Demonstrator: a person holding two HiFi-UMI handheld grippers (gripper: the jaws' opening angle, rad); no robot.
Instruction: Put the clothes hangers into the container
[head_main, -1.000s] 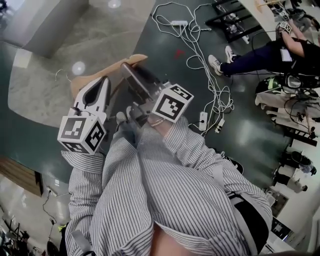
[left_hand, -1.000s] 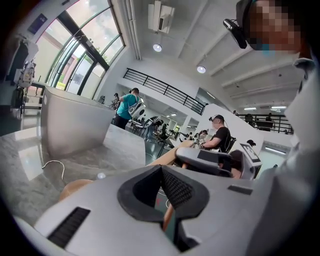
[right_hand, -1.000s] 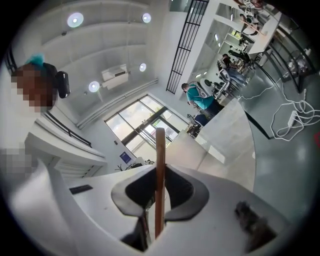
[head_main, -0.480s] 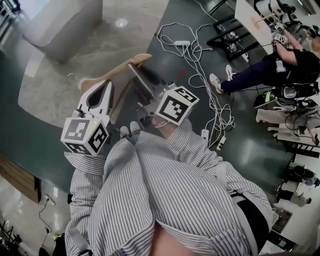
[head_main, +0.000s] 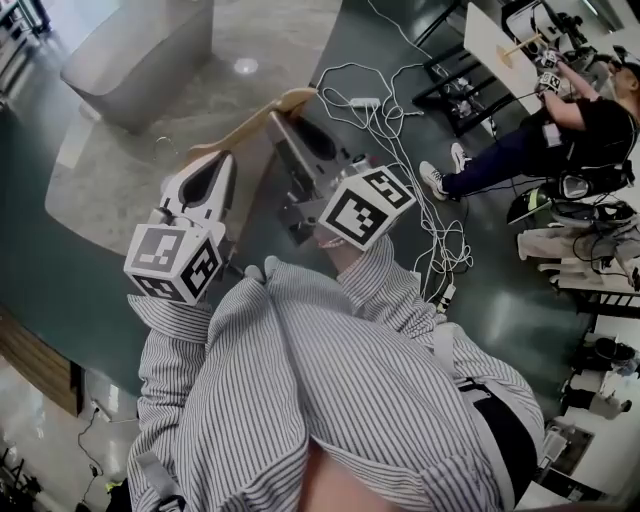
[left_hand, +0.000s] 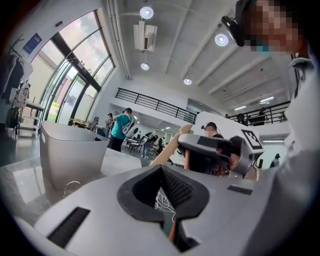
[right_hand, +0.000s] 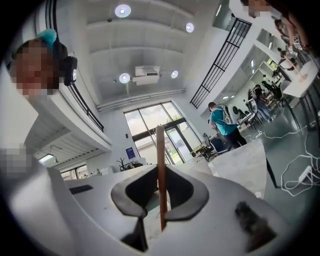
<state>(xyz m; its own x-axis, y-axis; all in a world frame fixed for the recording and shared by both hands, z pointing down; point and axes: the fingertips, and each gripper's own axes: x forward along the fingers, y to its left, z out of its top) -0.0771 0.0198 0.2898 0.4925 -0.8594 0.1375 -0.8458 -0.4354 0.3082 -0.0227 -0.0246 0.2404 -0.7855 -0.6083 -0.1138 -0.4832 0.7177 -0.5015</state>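
A wooden clothes hanger with a metal hook is held up between both grippers, above the floor. My left gripper is shut on its left part; a thin strip of wood shows between the jaws in the left gripper view. My right gripper is shut on the hanger's other arm, whose edge stands upright between the jaws. In the left gripper view the hanger slants up toward the right gripper. The container, a pale grey tub, stands on the floor beyond the hanger and shows again as the tub.
White cables and power strips lie on the dark floor to the right. A seated person and cluttered tables are at far right. A pale floor patch spreads under the tub. A standing person is in the distance.
Both grippers have risen with the hanger between them, and the right one has rolled. The tub now shows larger and nearer to the hanger in the head view.
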